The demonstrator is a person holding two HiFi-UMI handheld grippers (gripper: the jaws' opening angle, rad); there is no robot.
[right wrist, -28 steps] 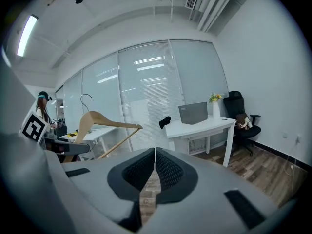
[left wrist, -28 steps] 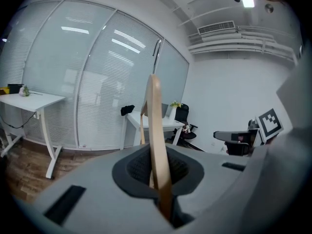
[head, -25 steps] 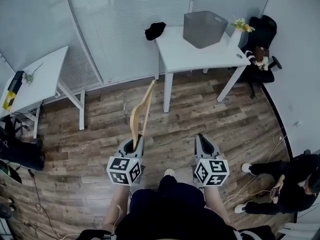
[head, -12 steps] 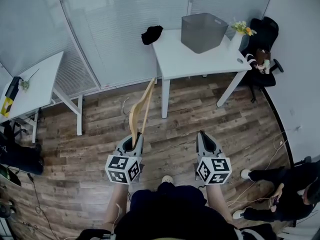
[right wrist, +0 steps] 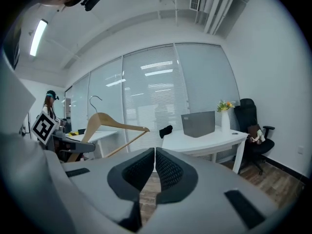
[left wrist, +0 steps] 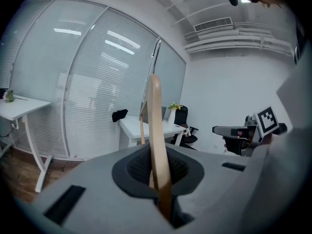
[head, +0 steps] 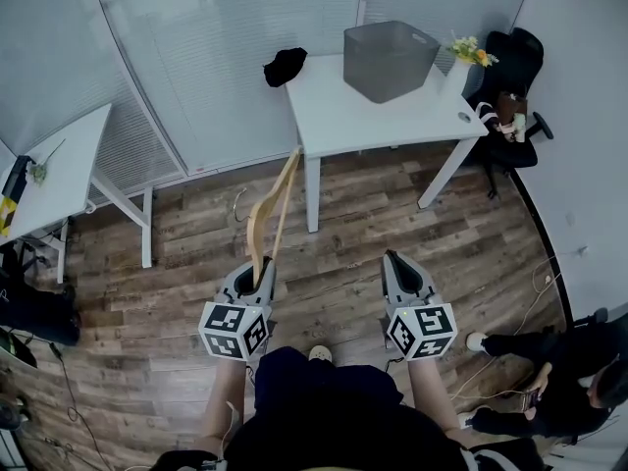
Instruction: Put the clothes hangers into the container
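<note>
Wooden hanger [left wrist: 156, 130] pinched in left gripper's [head: 261, 271] jaws; right gripper's [head: 394, 263] jaws pressed together.

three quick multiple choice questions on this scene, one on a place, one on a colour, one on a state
1. Where does the grey container stand?
A. on the floor
B. on the white table
C. on a black chair

2. What colour is the hanger?
A. pale wood
B. red
C. black

3. What state is the right gripper in?
A. shut on a hanger
B. wide open
C. shut, empty

Answers: 1 B, it sits on the tabletop by the window; 2 A, the piece clamped in the left gripper is light wood; 3 C, its jaws meet with nothing between them.
</note>
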